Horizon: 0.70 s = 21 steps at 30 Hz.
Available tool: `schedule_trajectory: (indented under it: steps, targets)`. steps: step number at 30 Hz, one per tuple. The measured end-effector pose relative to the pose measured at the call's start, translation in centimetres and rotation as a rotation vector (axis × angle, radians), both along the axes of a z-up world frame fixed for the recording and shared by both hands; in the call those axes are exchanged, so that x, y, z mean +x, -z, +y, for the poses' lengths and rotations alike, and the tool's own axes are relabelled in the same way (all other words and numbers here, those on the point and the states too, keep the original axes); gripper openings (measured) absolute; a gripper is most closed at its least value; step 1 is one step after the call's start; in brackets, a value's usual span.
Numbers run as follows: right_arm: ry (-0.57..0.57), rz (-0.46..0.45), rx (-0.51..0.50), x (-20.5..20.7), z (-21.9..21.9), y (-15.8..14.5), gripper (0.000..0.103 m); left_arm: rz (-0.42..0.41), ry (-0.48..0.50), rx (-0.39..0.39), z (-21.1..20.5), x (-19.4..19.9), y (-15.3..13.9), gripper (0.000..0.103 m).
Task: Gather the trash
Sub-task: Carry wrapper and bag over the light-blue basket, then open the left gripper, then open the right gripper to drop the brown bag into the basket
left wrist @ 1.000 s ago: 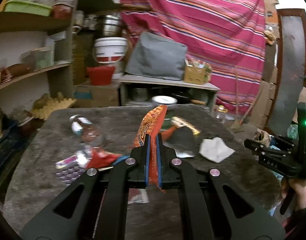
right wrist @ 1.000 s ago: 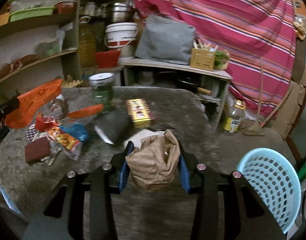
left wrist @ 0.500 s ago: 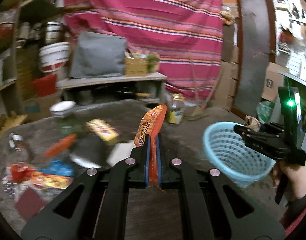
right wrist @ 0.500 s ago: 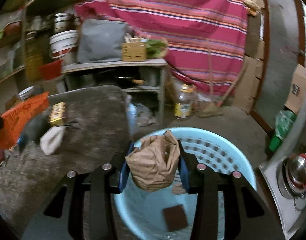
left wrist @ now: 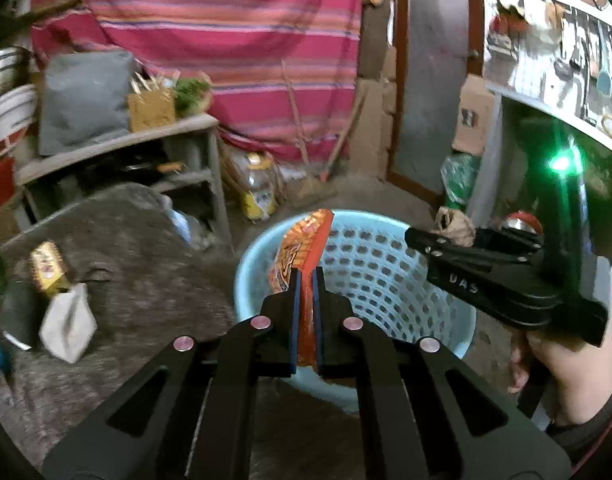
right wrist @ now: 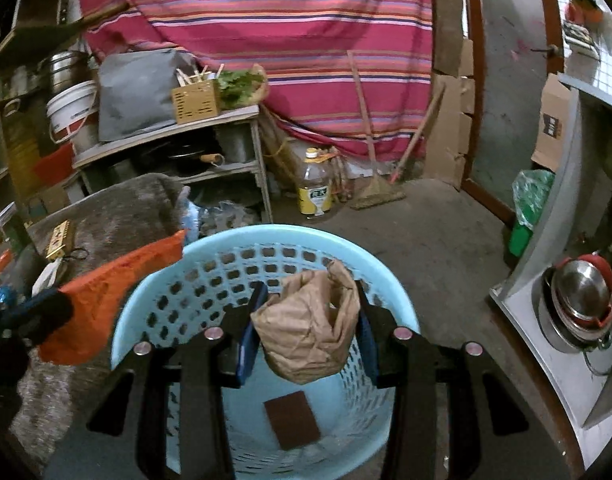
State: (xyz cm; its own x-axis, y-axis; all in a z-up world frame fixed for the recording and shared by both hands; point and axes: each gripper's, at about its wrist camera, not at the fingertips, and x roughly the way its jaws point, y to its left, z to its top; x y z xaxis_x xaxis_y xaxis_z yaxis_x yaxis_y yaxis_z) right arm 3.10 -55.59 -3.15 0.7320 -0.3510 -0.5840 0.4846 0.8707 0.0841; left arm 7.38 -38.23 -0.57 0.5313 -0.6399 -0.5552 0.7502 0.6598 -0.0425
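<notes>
Left gripper [left wrist: 305, 276] is pinched tight on an orange snack wrapper [left wrist: 304, 248], which stands upright over the near rim of the light-blue basket [left wrist: 386, 264]. Right gripper [right wrist: 308, 312] is clamped on a crumpled brown paper bag [right wrist: 306, 332], held w/ the bag directly above the basket's inside. A dark brown pad [right wrist: 292, 420] lies flat on the basket bottom. Basket sits on the floor just beside the gray counter [left wrist: 138, 264], where a white crumpled scrap [left wrist: 68, 324] and a yellow packet [left wrist: 48, 266] lie near each other. Person's hand [left wrist: 562, 364] grips the right gripper's handle.
</notes>
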Motion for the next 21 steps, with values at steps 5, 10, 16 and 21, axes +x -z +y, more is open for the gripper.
schedule_trajectory:
  steps: [5, 10, 16, 21]
  targets:
    - [0.024, 0.0, 0.027, -0.9, -1.1, 0.5, 0.042, 0.098, 0.007, 0.054, -1.8, 2.3, 1.5, 0.007]
    - [0.02, 0.013, 0.029, -0.7, -1.2, 0.9, 0.042, 0.069, -0.067, 0.033, -1.0, 2.8, 0.6, 0.079]
    - [0.004, 0.026, 0.031, 0.3, -0.5, 1.1, 0.042, -0.018, -0.169, 0.027, 1.6, 2.5, -1.2, 0.091]
    - [-0.027, 0.041, 0.032, 2.1, 0.7, 1.4, 0.042, -0.064, -0.24, 0.013, 4.6, 2.5, -2.5, 0.097]
